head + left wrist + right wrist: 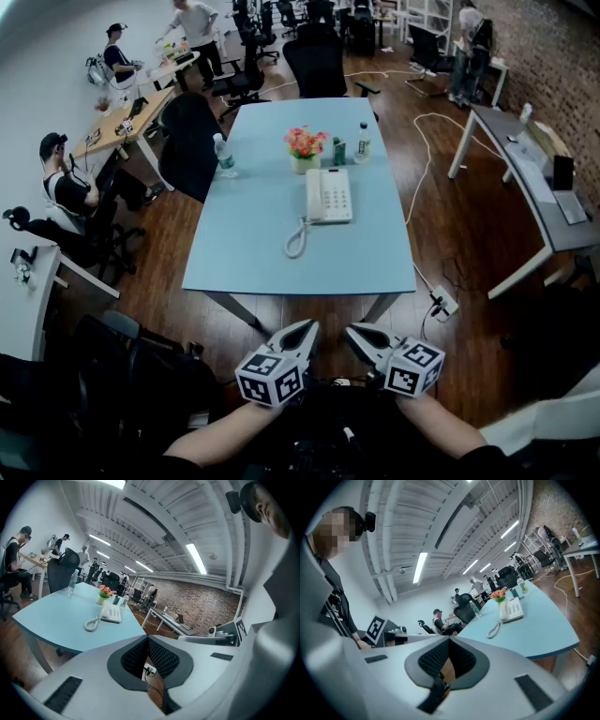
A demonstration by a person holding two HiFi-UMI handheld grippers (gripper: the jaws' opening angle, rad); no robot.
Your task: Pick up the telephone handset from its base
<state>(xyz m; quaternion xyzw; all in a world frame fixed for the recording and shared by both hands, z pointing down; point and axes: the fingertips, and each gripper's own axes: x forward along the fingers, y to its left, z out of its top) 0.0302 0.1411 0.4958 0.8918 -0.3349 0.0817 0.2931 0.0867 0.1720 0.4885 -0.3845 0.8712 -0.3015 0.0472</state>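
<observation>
The left forearm (220, 439) and right forearm (442, 427) reach forward side by side, well short of the surface's (281, 262) near edge. The left tool (307, 327) and right tool (352, 332) each hold their jaws pressed together, tips angled toward one another and seemingly tilted slightly downward.

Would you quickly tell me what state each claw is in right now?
Left claw: closed, holding nothing.
Right claw: closed, holding nothing.
</observation>
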